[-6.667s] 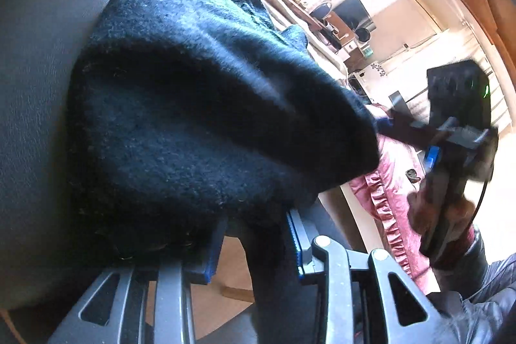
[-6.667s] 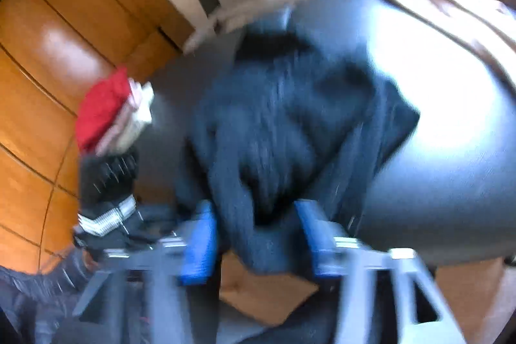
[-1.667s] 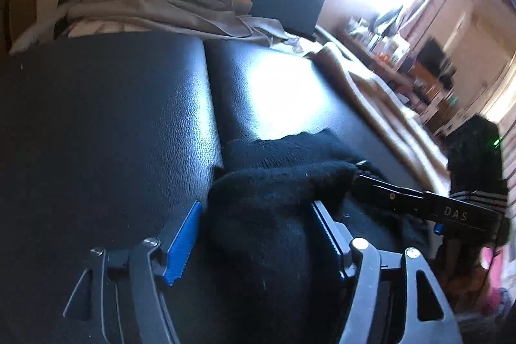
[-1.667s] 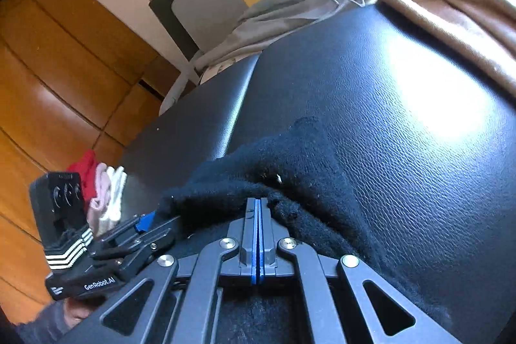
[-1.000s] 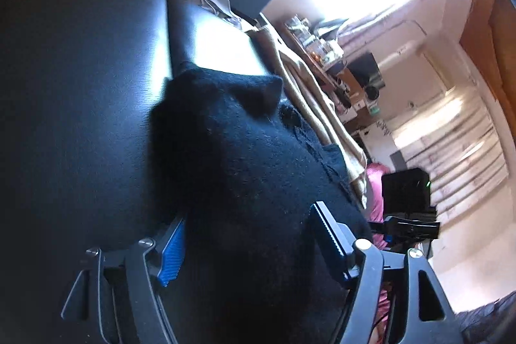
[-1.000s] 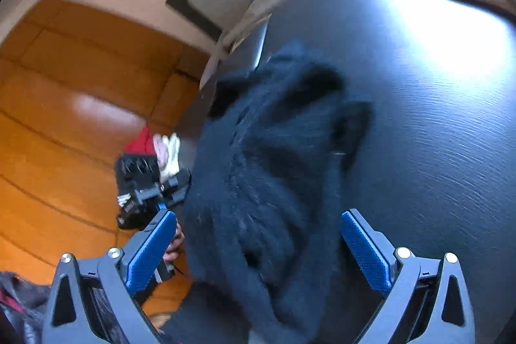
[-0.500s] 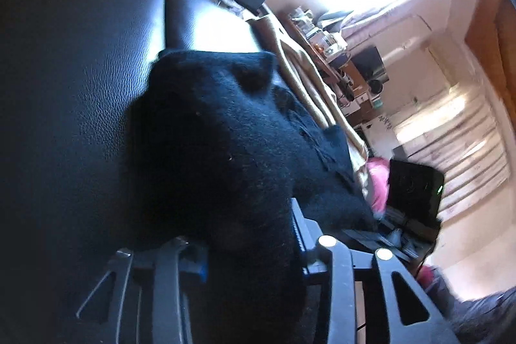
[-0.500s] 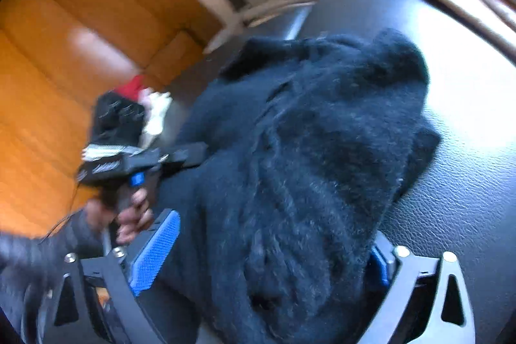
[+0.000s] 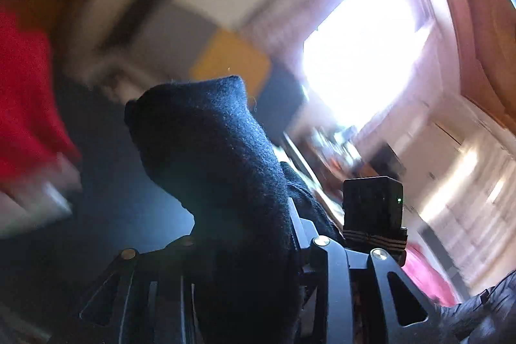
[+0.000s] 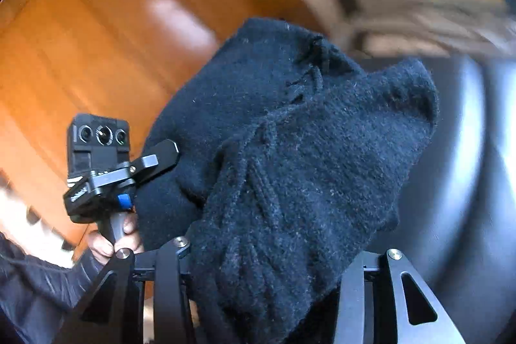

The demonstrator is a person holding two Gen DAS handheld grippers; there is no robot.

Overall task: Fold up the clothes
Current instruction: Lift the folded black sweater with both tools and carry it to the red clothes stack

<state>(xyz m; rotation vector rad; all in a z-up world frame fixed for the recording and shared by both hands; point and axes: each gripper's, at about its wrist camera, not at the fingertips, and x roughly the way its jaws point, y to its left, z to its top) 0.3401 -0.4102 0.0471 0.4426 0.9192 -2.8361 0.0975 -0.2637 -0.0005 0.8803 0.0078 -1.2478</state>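
The folded black knit sweater (image 10: 290, 150) hangs in the air between both grippers, off the black sofa seat (image 10: 467, 182). My right gripper (image 10: 267, 253) has its jaws closing on the sweater's thick lower fold, which hides the pads. In the left wrist view the sweater (image 9: 209, 157) stands up as a dark bundle, and my left gripper (image 9: 238, 231) is shut on it, fingertips buried in the knit. From the right wrist view the left gripper (image 10: 96, 179) shows at the sweater's left edge, held by a hand (image 10: 113, 237). The right gripper's body (image 9: 371, 205) shows at the right.
Blurred red folded clothes (image 9: 22, 86) lie at the left. An orange wooden wall (image 10: 96, 37) stands behind the sweater. A yellow and grey cushion (image 9: 232, 60) leans at the sofa's back, beside a bright window (image 9: 361, 54). Pink fabric (image 9: 425, 279) lies low at the right.
Both grippers went from wide open around the sweater to closed on it. They lifted it off the sofa seat and swung it left toward the wooden wall and the red clothes.
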